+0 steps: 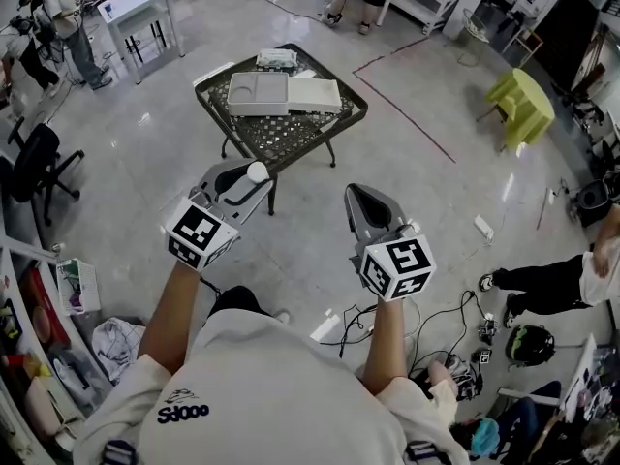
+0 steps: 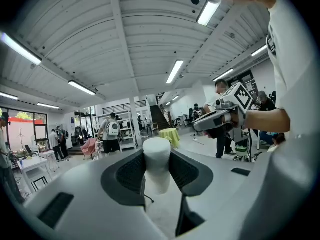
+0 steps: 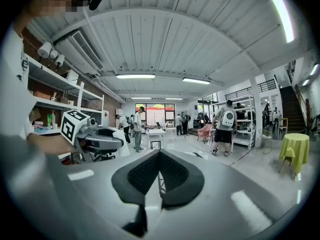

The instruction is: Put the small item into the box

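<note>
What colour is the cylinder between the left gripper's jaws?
The cylinder is white, clearest in the left gripper view.

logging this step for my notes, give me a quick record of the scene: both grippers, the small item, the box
left gripper: fingers closed on the white cylinder, which sticks up above them
right gripper: fingers together, nothing between them
white cylinder: in the left gripper, not yet in the box
box: white, looks open, on the dark mesh table ahead of both grippers
task status: item held, box not yet reached
</note>
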`<state>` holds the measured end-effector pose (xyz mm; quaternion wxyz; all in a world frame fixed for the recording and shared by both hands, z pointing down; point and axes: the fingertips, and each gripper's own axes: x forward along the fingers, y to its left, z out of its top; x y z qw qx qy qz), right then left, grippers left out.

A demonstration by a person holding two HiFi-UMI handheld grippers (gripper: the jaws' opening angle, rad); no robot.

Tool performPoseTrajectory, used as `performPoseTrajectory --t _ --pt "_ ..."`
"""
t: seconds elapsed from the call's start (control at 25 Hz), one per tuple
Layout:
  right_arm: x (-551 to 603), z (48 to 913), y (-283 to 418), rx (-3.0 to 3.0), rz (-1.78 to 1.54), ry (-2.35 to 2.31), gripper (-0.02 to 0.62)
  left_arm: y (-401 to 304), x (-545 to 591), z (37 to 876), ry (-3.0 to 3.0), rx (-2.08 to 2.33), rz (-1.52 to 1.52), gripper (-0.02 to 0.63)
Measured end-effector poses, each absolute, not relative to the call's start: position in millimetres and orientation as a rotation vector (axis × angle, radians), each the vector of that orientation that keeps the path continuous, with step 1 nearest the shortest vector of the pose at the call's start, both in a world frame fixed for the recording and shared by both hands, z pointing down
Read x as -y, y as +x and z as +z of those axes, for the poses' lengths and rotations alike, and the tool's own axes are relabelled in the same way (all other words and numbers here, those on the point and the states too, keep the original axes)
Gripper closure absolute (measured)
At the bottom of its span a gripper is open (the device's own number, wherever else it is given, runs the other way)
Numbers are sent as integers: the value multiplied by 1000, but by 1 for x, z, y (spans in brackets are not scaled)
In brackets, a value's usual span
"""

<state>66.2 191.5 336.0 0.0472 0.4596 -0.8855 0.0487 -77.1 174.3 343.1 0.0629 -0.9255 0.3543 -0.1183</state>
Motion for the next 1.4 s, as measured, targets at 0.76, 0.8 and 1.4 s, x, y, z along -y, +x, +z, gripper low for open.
performPoseTrajectory --t 0.76,0.8,1.4 --pt "-94 339 98 2629 126 1481 586 -52 -68 351 -2820 -1019 -325 465" --pt "-85 335 99 2626 108 1490 587 -51 -57 348 -2821 -1020 -314 465" --pt "20 334 93 2620 148 1512 588 -43 55 346 -2867 -950 -311 465"
